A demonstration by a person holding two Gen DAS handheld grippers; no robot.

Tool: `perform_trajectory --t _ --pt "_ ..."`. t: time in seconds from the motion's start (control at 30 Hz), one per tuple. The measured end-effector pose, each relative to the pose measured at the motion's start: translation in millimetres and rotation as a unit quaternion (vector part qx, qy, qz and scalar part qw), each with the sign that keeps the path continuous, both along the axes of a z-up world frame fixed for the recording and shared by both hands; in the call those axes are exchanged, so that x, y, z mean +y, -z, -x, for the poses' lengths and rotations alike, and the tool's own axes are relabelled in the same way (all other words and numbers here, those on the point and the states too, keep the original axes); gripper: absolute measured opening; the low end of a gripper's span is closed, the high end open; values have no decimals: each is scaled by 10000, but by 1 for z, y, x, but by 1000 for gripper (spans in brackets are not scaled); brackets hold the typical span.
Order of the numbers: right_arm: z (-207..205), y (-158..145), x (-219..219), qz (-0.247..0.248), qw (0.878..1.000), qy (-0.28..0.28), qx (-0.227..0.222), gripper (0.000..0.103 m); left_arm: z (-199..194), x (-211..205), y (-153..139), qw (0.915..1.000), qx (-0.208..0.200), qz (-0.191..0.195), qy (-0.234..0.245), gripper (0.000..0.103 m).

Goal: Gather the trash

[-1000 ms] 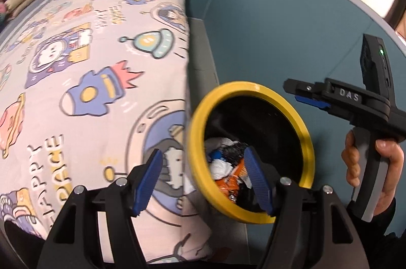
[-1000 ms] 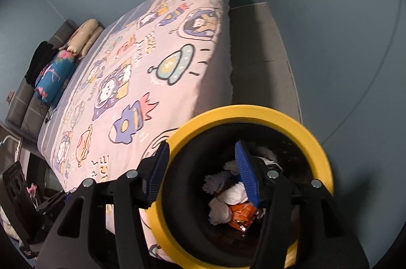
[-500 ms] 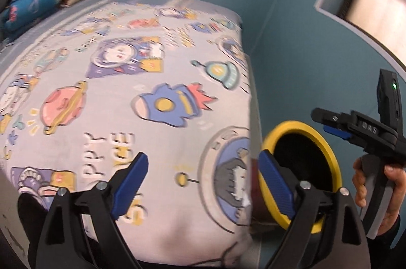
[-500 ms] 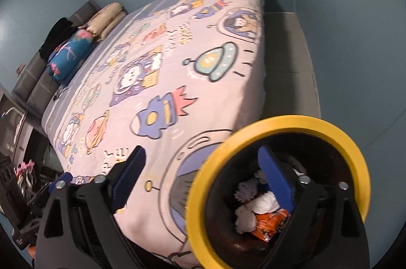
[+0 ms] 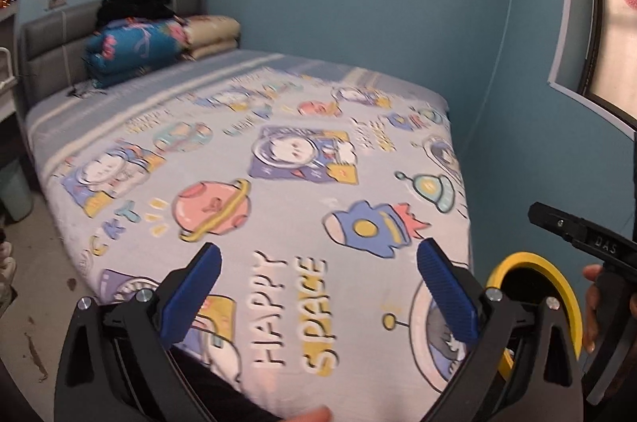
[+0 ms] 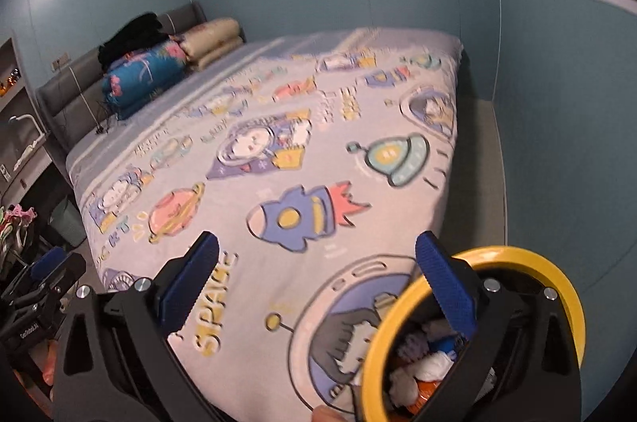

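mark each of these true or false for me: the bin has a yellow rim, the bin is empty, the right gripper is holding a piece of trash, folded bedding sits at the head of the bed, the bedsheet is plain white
1. The bin has a yellow rim. True.
2. The bin is empty. False: crumpled trash, white and orange pieces, lies inside it.
3. The right gripper is holding a piece of trash. False: its jaws are opening and nothing is between them; the same goes for the left gripper.
4. Folded bedding sits at the head of the bed. True: a blue bundle and a beige one lie side by side there.
5. The bedsheet is plain white. False: it carries cartoon rockets, planets and the words "happy space".
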State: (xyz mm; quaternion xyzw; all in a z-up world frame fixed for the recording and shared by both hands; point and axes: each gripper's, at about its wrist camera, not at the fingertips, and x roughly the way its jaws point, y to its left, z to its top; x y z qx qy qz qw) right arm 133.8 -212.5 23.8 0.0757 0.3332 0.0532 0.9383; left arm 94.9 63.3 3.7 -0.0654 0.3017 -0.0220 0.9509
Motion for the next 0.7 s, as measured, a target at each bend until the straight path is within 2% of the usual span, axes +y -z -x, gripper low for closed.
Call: perform_trajectory --t 0.13,0.3,0.53,0.7 --pt "22 -12 15 173 9980 223 -573 95 21 10 -13 9992 -298 -18 -280 95" --pt "53 -24 33 470 9890 566 -1283 95 50 9 -28 9966 -695 -104 -428 95" --pt "75 -25 40 443 9852 796 -1454 95 80 8 -37 9940 -933 65 -575 95" --pt "91 -23 41 438 9819 890 -1614 95 92 5 -35 9928 -1006 43 -644 95"
